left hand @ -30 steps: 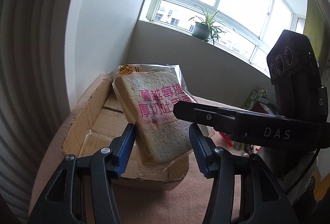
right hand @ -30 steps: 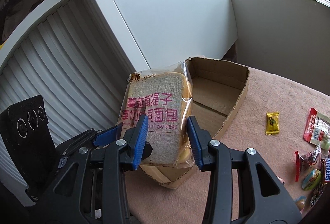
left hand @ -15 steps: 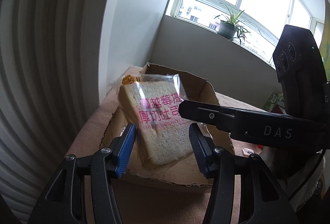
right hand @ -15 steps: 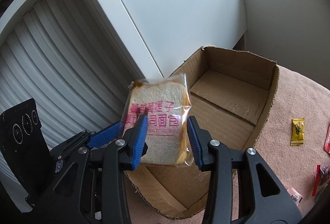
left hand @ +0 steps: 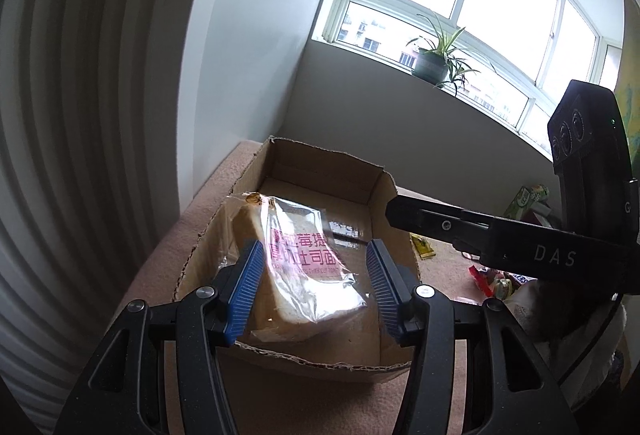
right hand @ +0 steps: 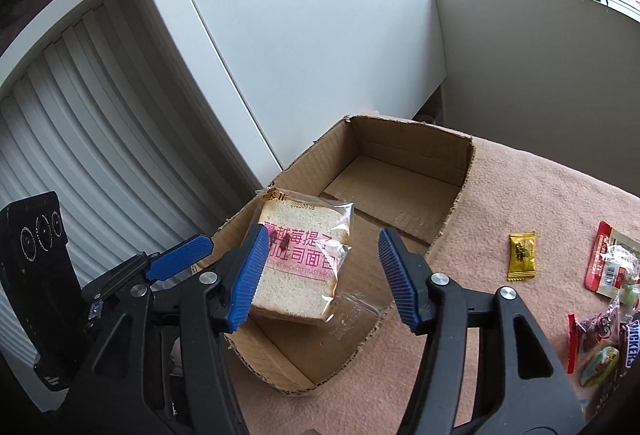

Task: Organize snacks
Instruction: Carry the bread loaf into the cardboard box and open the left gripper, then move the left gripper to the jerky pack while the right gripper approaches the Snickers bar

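The clear-wrapped loaf of sliced toast bread with pink lettering lies inside the open brown cardboard box, both the left tool and right tool spread apart above it, so next probably comes fetching the yellow candy packet from the pink-clothed table.

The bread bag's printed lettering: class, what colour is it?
Pink, on the bread bag lying in the cardboard box; clearest in the right wrist view.
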The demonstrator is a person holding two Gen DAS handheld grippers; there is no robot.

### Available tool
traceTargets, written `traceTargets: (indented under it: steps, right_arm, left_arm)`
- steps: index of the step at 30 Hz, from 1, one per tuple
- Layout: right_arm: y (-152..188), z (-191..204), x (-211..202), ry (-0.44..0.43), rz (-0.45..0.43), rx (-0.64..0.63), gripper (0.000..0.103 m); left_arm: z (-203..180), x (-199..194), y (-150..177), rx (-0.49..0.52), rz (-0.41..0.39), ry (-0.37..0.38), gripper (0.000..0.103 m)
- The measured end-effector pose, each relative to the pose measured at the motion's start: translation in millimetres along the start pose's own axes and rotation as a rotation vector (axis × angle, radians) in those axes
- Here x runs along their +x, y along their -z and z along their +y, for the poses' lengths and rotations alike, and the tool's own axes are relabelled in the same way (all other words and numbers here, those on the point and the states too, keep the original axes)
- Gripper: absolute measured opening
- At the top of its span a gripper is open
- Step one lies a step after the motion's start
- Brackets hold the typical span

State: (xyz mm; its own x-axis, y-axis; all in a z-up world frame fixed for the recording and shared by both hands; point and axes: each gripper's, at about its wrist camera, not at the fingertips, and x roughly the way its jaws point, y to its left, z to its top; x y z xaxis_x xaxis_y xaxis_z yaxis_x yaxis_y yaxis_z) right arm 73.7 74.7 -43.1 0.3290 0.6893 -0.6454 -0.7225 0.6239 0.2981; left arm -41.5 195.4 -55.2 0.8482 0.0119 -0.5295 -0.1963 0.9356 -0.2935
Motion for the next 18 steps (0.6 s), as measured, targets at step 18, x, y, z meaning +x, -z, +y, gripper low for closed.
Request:
traceTargets:
  steps: [18]
  right_arm:
    - [28, -109, -105, 0.221, -0.133, 0.112, 0.082]
  left_arm:
    - [-74, 27, 3, 0.1, 0.048, 0.103, 0.052]
